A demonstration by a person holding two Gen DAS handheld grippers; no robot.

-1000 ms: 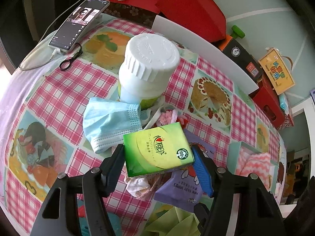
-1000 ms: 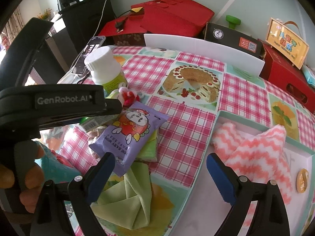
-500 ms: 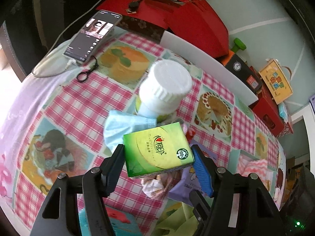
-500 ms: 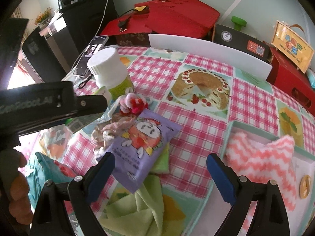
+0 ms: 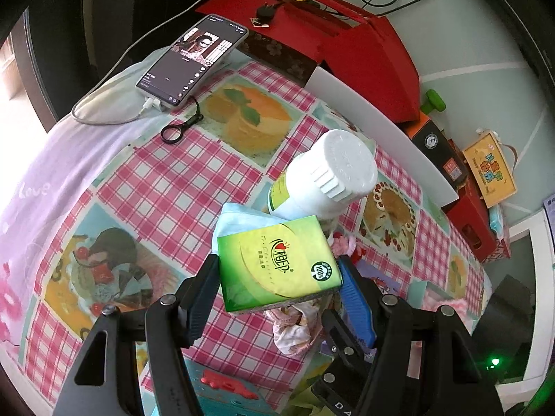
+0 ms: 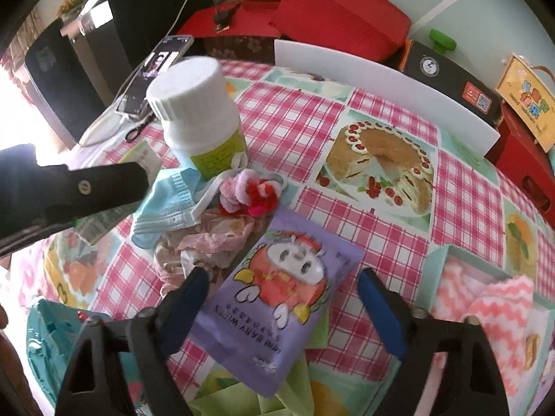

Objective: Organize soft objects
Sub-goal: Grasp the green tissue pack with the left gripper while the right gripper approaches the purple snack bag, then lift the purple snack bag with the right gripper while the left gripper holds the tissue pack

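My left gripper (image 5: 277, 284) is shut on a green tissue pack (image 5: 277, 263) and holds it above the checked tablecloth. Below it lie a blue face mask (image 5: 239, 218) and a crumpled pink cloth (image 5: 295, 326). My right gripper (image 6: 282, 294) hovers over a purple baby wipes pack (image 6: 288, 298); its jaws are closing with the pack between them, pads apart from it. Beside the wipes lie the face mask (image 6: 166, 201), the pink cloth (image 6: 208, 242) and a pink-red fluffy toy (image 6: 253, 190). A green cloth (image 6: 242, 398) lies under the wipes.
A white bottle (image 6: 197, 111) stands behind the pile. A teal tray (image 6: 447, 256) at the right holds a pink zigzag towel (image 6: 485, 294). A phone (image 5: 194, 59) with its cable lies at the far left. A white board (image 6: 381, 79), red boxes and bags line the far edge.
The left gripper has risen and drawn back with the tissue pack. The right gripper has moved left, from over bare cloth to over the purple wipes pack, and its jaws have narrowed.
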